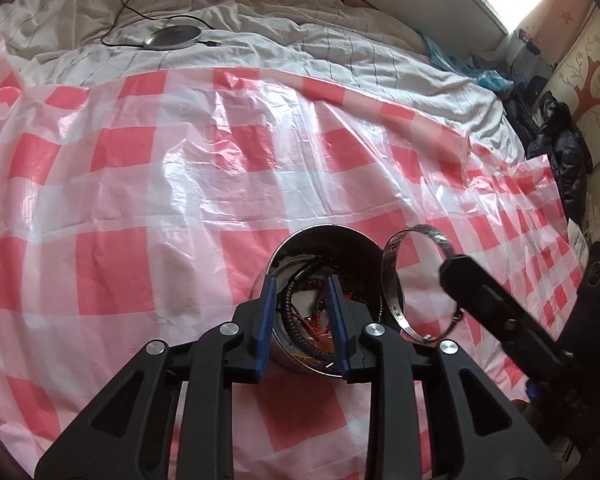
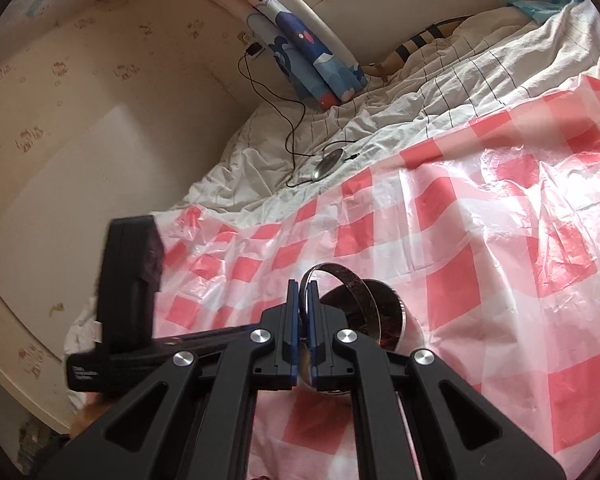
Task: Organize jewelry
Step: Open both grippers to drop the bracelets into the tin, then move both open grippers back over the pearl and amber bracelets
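Bangle pinched in right hand-held gripper, hanging just beside tin on the bed's checked plastic sheet. Left hand-held gripper jaws parted above the tin, gripping nothing. Risk: bangle catches the rim, tips the tin, beads spill.

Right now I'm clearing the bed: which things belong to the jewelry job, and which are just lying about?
Job:
round metal tin with beads inside
silver bangle in the right hand-held gripper

Lying about:
round charger with black cable
blue plastic bag
dark jacket
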Action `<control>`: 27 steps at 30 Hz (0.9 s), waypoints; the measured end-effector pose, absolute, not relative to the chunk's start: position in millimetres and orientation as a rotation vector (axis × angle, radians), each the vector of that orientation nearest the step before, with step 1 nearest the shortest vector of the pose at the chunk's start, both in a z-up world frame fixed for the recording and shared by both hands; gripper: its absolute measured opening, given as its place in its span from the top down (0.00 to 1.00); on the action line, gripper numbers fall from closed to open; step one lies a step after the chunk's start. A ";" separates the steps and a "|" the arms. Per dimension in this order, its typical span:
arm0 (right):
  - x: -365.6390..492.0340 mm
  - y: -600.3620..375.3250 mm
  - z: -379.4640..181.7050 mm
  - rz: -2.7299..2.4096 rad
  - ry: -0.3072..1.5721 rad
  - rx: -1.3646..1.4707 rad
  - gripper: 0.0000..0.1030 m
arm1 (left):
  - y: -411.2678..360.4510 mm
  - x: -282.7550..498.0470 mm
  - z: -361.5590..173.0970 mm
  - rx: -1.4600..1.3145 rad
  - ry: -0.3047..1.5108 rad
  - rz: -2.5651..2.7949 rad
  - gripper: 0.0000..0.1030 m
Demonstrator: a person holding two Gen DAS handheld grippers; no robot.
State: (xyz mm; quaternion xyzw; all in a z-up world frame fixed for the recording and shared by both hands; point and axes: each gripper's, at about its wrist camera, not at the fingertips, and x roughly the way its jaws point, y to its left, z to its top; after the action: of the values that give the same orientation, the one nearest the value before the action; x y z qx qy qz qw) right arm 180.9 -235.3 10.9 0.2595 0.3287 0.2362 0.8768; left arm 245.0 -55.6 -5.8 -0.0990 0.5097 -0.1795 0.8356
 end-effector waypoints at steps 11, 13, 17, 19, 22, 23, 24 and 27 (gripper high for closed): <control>180.5 -197.4 1.0 0.459 0.760 0.349 0.64 | 12.5 174.1 6.7 -0.291 0.927 -0.262 0.44; 166.3 -214.7 14.4 0.445 0.712 0.415 0.55 | 17.9 156.3 0.9 -0.288 0.921 -0.253 0.42; 132.1 -240.1 23.8 0.400 0.701 0.497 0.40 | 23.9 123.4 -8.5 -0.261 0.942 -0.218 0.38; 109.5 -244.0 21.8 0.359 0.747 0.473 0.29 | 26.8 107.1 -6.4 -0.255 0.928 -0.199 0.36; 74.5 -243.1 25.0 0.306 0.779 0.387 0.26 | 32.9 78.6 2.6 -0.280 0.882 -0.168 0.29; 61.4 -243.1 27.4 0.290 0.771 0.360 0.20 | 35.6 67.5 5.0 -0.302 0.867 -0.160 0.27; 49.5 -244.2 28.0 0.277 0.762 0.343 0.17 | 37.5 56.3 6.6 -0.320 0.854 -0.156 0.26; 18.6 -247.7 22.9 0.232 0.772 0.298 0.14 | 35.0 30.7 8.1 -0.331 0.846 -0.163 0.24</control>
State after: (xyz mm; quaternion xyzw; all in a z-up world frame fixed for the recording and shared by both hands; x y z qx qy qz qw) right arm 18.6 -247.7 22.9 0.1444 0.3740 0.1124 0.9092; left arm 30.7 35.0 8.1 -0.1599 0.4080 -0.0788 0.8954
